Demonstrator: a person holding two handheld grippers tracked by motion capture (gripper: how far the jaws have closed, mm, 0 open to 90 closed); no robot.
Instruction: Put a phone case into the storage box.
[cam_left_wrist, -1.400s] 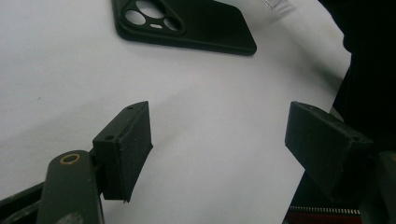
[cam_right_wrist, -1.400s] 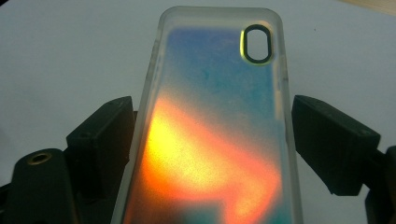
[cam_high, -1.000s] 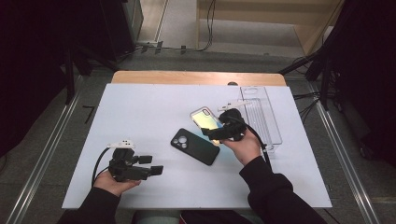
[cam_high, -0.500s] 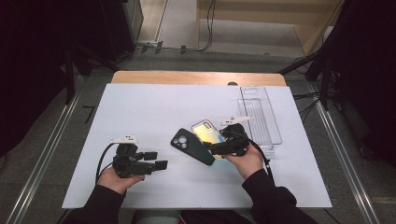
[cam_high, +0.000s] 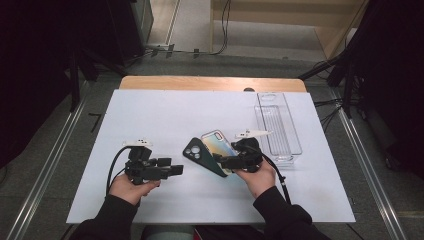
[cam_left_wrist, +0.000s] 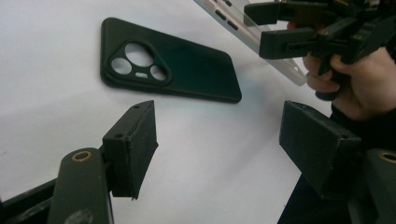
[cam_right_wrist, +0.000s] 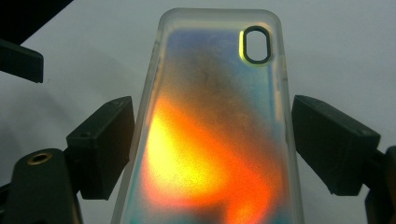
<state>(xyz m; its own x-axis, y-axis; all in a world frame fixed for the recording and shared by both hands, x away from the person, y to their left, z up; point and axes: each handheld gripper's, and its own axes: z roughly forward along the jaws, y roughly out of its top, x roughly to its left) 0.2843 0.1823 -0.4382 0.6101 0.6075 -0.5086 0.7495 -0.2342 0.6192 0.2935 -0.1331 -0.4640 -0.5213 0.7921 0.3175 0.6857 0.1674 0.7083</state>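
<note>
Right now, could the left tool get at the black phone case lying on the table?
Probably yes. The left tool is open with nothing between its jaws, and bare table lies between it and the black phone case. The right tool holds the iridescent case just beside it.

Two phone cases are in view: one black phone case (cam_high: 201, 154) with a three-cornered camera cut-out, lying flat on the worktop, and one iridescent phone case (cam_high: 219, 143) with clear edges and a single oval camera opening. One clear plastic tray (cam_high: 278, 126) stands at the right side of the one white worktop (cam_high: 165, 115). Two hand-held grippers are present, the left gripper (cam_high: 176, 170) and the right gripper (cam_high: 219, 162), each with two black jaws, so four jaws altogether, and each trailing one black cable. Two hands hold them, one per gripper. One wooden strip (cam_high: 210, 83) runs along the worktop's far edge.
</note>
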